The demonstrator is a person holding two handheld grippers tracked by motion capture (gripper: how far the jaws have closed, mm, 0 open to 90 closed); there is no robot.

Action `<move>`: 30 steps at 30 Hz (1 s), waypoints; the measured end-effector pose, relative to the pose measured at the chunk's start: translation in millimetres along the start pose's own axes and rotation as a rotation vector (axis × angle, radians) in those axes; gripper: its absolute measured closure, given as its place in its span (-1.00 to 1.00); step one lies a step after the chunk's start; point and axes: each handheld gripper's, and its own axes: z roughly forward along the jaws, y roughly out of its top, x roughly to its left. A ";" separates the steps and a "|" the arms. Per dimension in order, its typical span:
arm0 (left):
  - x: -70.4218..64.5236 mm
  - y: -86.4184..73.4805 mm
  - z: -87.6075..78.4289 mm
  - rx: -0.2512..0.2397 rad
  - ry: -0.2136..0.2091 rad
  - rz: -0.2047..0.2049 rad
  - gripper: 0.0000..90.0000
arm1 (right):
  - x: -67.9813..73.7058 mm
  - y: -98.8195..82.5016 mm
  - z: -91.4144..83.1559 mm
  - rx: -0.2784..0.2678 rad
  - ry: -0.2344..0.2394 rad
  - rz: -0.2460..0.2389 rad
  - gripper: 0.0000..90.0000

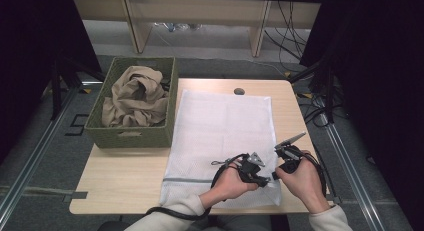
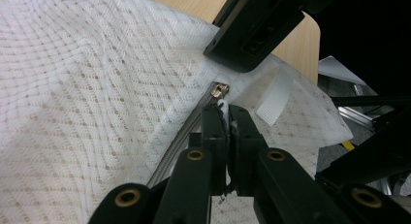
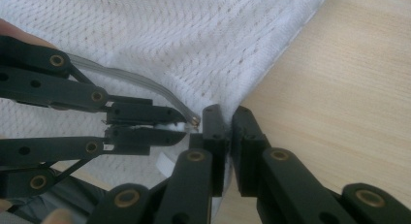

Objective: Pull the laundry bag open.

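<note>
At near right corner of the pale wooden table [image 1: 125,176], a white mesh laundry bag [image 1: 220,126] lies flat, w/ its grey zipper [image 2: 181,136] running along the near end; both grippers meet there, just beside each other. Left gripper [image 2: 227,107] has jaws closed on the small white zipper pull tab [image 2: 222,105], right next to the brass slider [image 2: 219,90] at the zip's end. Right gripper [image 3: 227,118] has jaws pinched shut on the bag's fabric edge at the corner, close to where mesh meets bare wood; in the right gripper view the left gripper's tips sit touching or nearly touching its own, tab between them. Step in hand, as I read it: start of unzipping the bag, one gripper on the pull, the other anchoring the corner. Zip looks fully shut, so little of the job is done. Next move prob. calls for the left to draw the tab along the zip line, away from the right, low and parallel to the teeth, while the right holds the corner taut so mesh doesn't bunch. Tab is tiny, so grip could slip. Beige crumpled cloth [image 1: 135,98] waits in the green woven basket [image 1: 100,128] at the table's left, well apart from the bag's zip end; likely goes in after.
</note>
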 end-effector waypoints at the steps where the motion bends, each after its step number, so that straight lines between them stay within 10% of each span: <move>1: -0.3 -0.2 -0.1 0.000 0.002 -0.005 0.93 | 0.0 0.0 0.1 -0.001 0.001 0.001 0.92; 6: 1.6 -2.2 -3.7 -0.006 -0.008 -0.032 0.93 | -2.2 -0.4 -2.7 0.002 -0.015 0.008 0.92; 7: 2.1 -1.5 -6.3 -0.001 0.019 -0.007 0.93 | 1.8 -0.6 -5.7 0.035 -0.010 0.078 0.92; 13: 1.6 -3.0 -8.6 0.004 0.026 -0.009 0.93 | -0.3 -0.3 -3.2 -0.002 -0.015 0.007 0.92; 17: -0.1 -5.0 -10.4 0.006 0.033 0.001 0.93 | 6.2 -0.4 -4.3 0.043 -0.007 0.082 0.92; 19: -0.1 -5.5 -11.6 0.013 0.036 0.015 0.93 | 0.7 -0.4 -0.7 0.010 -0.010 0.006 0.92; 24: 1.3 -7.6 -13.1 0.043 0.094 0.025 0.93 | 0.8 -0.5 -0.2 -0.002 -0.036 -0.010 0.92; 25: 2.4 -8.0 -13.8 0.043 0.079 0.018 0.93 | 3.5 -0.7 -2.7 0.022 -0.034 0.055 0.92; 30: 2.6 -8.6 -18.8 0.042 0.064 0.010 0.93 | -0.2 -0.3 0.8 0.006 -0.029 0.007 0.92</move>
